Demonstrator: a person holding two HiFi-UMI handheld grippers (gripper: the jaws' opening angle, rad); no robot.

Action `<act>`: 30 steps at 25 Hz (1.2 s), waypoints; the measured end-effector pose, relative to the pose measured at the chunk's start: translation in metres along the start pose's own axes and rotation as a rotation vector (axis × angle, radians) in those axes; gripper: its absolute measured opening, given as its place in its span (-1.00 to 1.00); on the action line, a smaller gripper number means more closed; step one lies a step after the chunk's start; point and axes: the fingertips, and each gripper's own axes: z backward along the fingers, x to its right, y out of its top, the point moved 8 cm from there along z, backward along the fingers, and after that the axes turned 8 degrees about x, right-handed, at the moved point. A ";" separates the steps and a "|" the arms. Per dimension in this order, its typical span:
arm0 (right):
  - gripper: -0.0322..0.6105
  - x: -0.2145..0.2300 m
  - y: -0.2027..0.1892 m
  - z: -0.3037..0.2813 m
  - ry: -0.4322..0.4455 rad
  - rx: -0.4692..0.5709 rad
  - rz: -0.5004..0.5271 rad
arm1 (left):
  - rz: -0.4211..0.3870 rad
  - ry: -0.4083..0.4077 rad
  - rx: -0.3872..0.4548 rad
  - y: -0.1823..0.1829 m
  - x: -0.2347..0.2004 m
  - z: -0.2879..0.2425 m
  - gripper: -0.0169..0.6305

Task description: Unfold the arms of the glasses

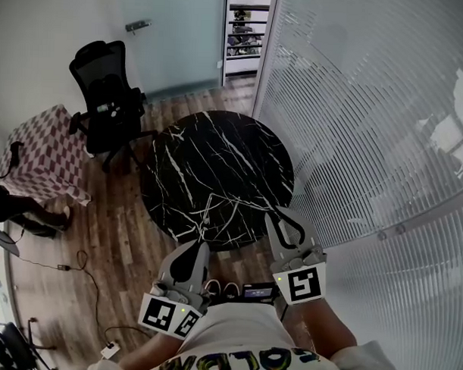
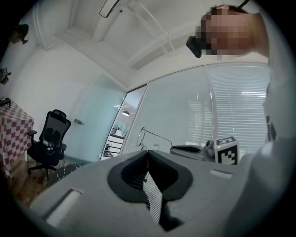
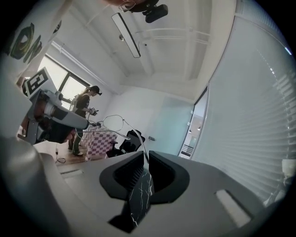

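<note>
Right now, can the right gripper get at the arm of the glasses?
Probably yes: the right gripper has its jaws slightly apart with the thin arm running in between, nothing blocking. The left gripper holds the glasses up.

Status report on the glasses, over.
Left tool shut on glasses. Right tool slightly open, arm between jaws. Held over table; nothing blocking.

Black marble table (image 1: 217, 172), wood floor (image 1: 116, 241).
</note>
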 end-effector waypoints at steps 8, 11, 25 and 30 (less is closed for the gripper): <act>-0.74 -0.013 -0.003 -0.003 0.041 -0.032 0.016 | 0.004 0.035 0.003 -0.002 -0.004 0.003 -0.93; -0.62 -0.016 -0.004 0.002 0.036 -0.034 0.025 | -0.002 0.057 0.001 -0.003 -0.008 0.000 -0.93; -0.60 -0.066 0.010 -0.007 0.168 -0.016 0.281 | -0.001 0.023 -0.064 -0.019 -0.007 -0.008 -0.93; -0.60 -0.073 0.011 -0.011 0.209 -0.050 0.502 | 0.011 0.005 -0.082 -0.023 0.003 -0.006 -0.93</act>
